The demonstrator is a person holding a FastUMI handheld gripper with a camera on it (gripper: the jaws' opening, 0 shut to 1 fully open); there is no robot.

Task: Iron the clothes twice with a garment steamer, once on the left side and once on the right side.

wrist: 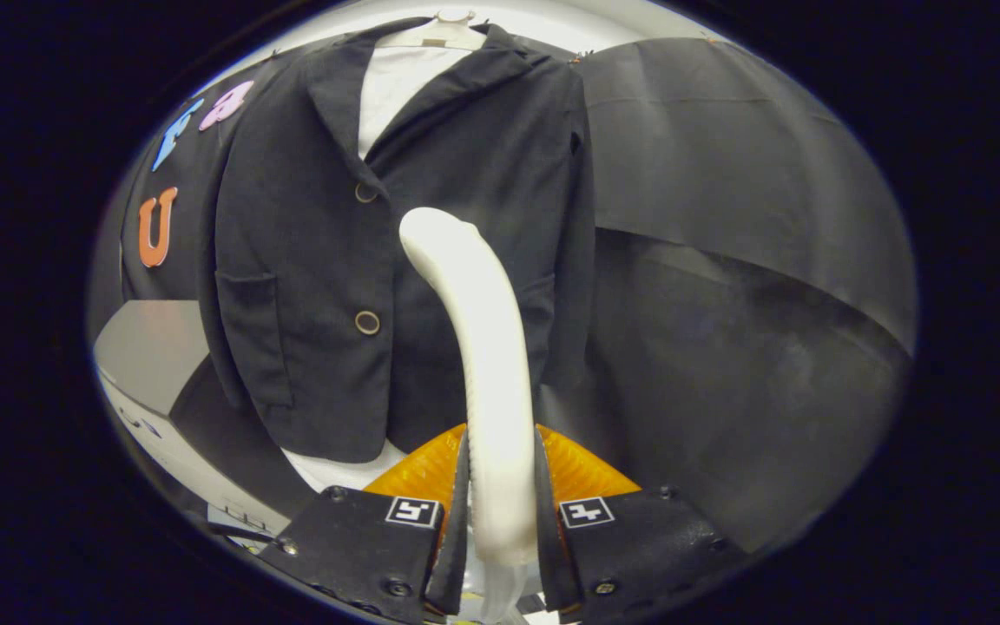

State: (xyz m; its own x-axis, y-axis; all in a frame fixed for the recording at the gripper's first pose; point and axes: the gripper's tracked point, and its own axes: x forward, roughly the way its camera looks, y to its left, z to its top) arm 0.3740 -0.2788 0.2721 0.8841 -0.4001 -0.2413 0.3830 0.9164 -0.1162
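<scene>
Gripper view, jaws clamped on curved smooth white steamer (483, 365) (glossy plastic); matte dark buttoned jacket (309, 286) hanging beyond.

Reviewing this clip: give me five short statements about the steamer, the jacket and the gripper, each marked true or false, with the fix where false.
1. The gripper is shut on the white steamer handle, one finger on each side. True.
2. The dark jacket lies flat on a table. False: it hangs on a hanger against the booth wall.
3. The steamer's head points up toward the jacket's front, near its buttons. True.
4. The jacket is unbuttoned and hangs wide open. False: its front is closed, with two buttons visible.
5. A white garment shows inside the jacket's collar. True.
</scene>
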